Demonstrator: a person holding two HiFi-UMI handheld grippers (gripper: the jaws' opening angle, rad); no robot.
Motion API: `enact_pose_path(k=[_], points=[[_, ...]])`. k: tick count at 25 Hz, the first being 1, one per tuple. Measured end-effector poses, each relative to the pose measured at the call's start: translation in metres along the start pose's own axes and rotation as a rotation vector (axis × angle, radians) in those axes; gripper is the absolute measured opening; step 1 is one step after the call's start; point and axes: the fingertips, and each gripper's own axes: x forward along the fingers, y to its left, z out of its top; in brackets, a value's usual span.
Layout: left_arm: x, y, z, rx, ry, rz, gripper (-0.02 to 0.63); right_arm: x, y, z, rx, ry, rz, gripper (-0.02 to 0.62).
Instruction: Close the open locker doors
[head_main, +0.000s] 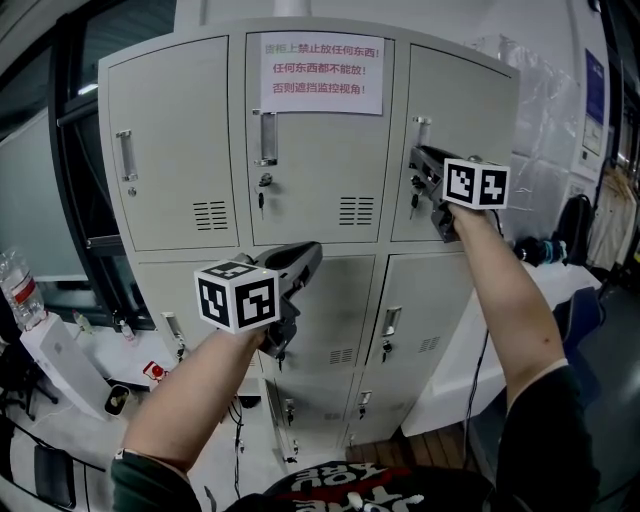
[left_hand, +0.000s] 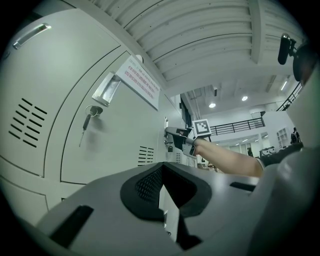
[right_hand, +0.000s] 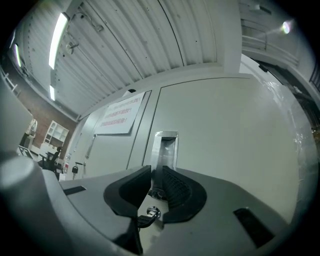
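A grey locker bank (head_main: 175, 150) fills the head view. My right gripper (head_main: 420, 160) is at the chrome handle (head_main: 422, 125) of the top right door (head_main: 465, 110). In the right gripper view its jaws (right_hand: 156, 172) stand slightly apart, with the lower end of the handle (right_hand: 165, 145) in the gap and a key lock (right_hand: 150, 214) just below; I see no pad pressing on the handle. My left gripper (head_main: 312, 252) points at the top edge of the lower middle door (head_main: 325, 320). Its jaws (left_hand: 162, 172) are apart, with a pale strip of locker showing between them.
A printed notice (head_main: 322, 73) hangs on the top middle door, which has a key in its lock (left_hand: 87, 120). A water bottle (head_main: 20, 285) and small items sit on a white surface at the left. A white table (head_main: 560, 290) stands at the right.
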Motion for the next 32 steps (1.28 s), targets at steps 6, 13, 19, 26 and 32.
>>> enact_pose_path(k=[6,13,19,26,32], points=[[0.002,0.000,0.001,0.004,-0.002,-0.002,0.003,-0.018,-0.014,-0.001,0.032,-0.020,-0.028,0.084],[0.015,-0.010,0.004,0.008,-0.001,-0.028,0.003,-0.058,-0.015,-0.011,0.063,-0.021,0.001,0.084],[0.028,-0.024,0.004,0.004,-0.005,-0.060,0.003,-0.098,-0.002,-0.026,0.051,-0.005,0.042,0.075],[0.037,-0.038,-0.002,-0.009,-0.011,-0.081,0.003,-0.136,0.008,-0.049,0.066,0.025,0.054,0.067],[0.041,-0.045,-0.010,-0.032,-0.010,-0.092,0.002,-0.158,0.011,-0.070,0.081,0.043,0.056,0.067]])
